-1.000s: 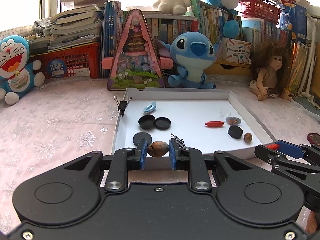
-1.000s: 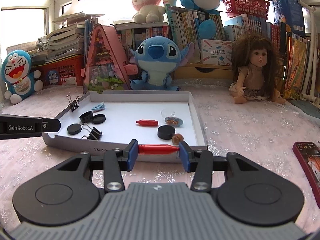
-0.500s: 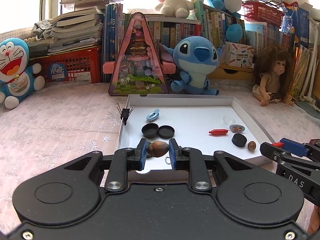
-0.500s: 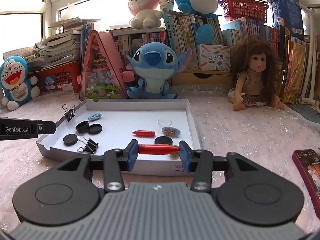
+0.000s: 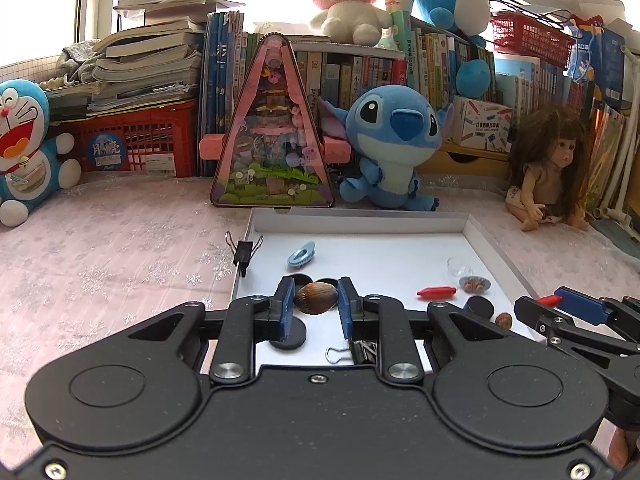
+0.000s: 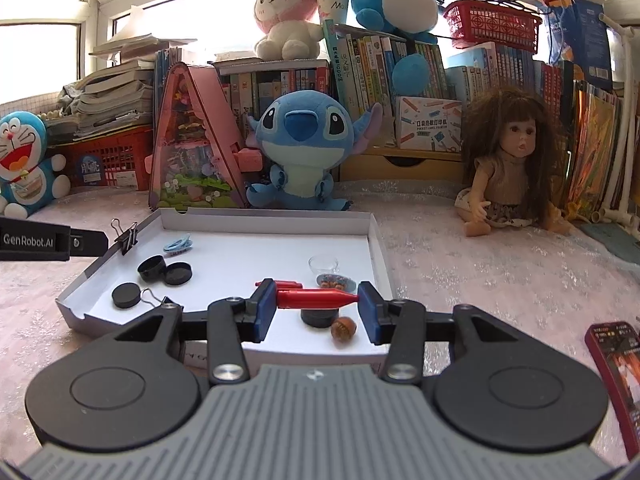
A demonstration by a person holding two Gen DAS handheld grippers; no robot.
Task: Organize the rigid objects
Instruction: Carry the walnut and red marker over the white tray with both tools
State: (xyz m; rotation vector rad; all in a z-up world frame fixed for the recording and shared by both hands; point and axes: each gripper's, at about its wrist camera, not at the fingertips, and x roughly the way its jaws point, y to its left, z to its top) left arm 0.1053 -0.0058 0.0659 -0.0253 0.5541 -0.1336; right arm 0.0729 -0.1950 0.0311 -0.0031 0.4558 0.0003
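Note:
My left gripper (image 5: pixel 316 304) is shut on a brown walnut (image 5: pixel 316 298) and holds it over the near part of the white tray (image 5: pixel 360 222). In the right wrist view my right gripper (image 6: pixel 318 306) is shut on a red pen-like stick (image 6: pixel 316 299), held crosswise above the tray's (image 6: pixel 264 216) near right corner. Inside the tray lie black round caps (image 6: pixel 164 271), a second red stick (image 5: pixel 436 291), a small nut (image 6: pixel 343 328), a blue clip (image 5: pixel 302 255), binder clips (image 6: pixel 127 236) and a clear cup (image 6: pixel 323 265).
Plush toys (image 5: pixel 394 144), a doll (image 6: pixel 508 168), a pink triangular case (image 5: pixel 274 136), red crates and rows of books line the back of the pink cloth. A red packet (image 6: pixel 616 364) lies at the right. The other gripper's arm (image 5: pixel 576 320) reaches in at the right.
Both grippers have moved forward, so each held object now hangs over the tray instead of before its front wall. Both grips are unchanged.

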